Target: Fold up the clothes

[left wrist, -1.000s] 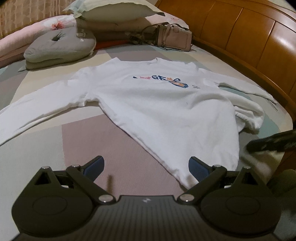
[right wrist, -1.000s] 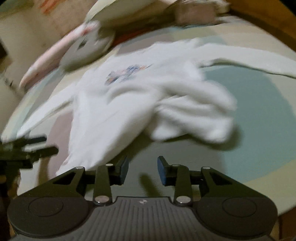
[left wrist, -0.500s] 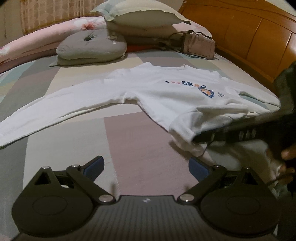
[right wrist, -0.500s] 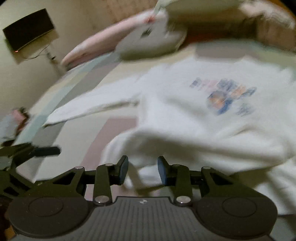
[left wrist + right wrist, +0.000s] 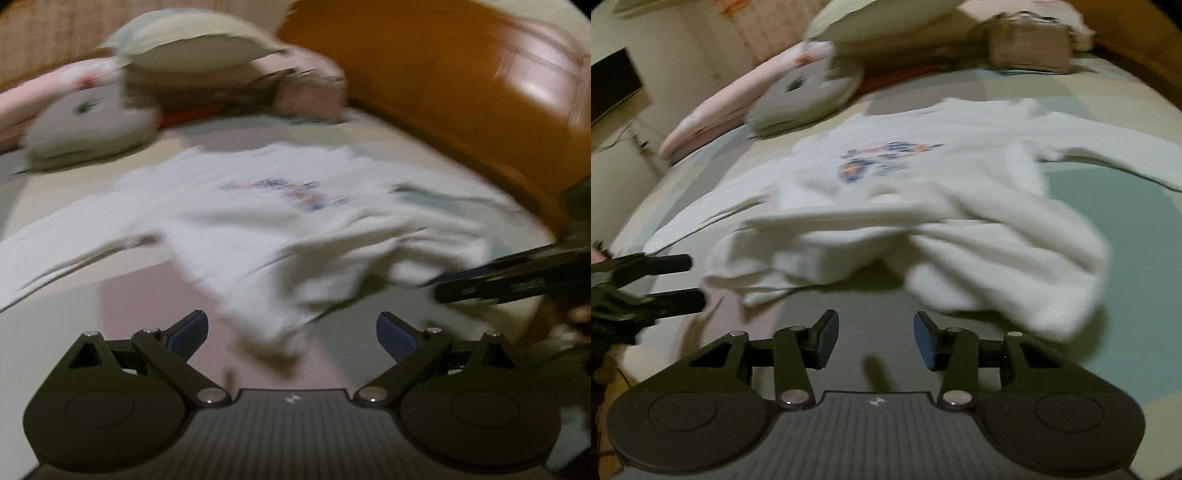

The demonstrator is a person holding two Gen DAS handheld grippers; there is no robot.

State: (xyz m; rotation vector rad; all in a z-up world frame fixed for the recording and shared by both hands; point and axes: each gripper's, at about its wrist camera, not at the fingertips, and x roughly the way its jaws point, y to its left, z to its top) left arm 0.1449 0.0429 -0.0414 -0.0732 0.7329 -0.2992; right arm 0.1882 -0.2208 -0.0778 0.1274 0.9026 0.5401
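A white long-sleeved sweatshirt (image 5: pixel 280 221) with a blue and orange chest print lies face up on the bed, sleeves spread, its hem bunched and rumpled toward me (image 5: pixel 923 240). My left gripper (image 5: pixel 291 332) hovers open just short of the hem, nothing between its fingers. My right gripper (image 5: pixel 875 338) is also open and empty, close to the crumpled hem. The right gripper shows as a dark blurred shape (image 5: pixel 517 277) at the right of the left wrist view; the left gripper's fingers (image 5: pixel 665 280) show at the left edge of the right wrist view. Both views are motion-blurred.
The bed has a pastel patchwork sheet (image 5: pixel 1126 229). A grey round cushion (image 5: pixel 809 96), a pink bolster (image 5: pixel 713 114), stacked pillows (image 5: pixel 192 48) and a beige handbag (image 5: pixel 1027 48) lie at its head. A wooden headboard (image 5: pixel 461 92) runs along the right.
The sweatshirt's hem, flat a second ago, is now bunched up toward the chest. The right gripper's jaws have opened wider. Both cameras have swung, blurring the views.
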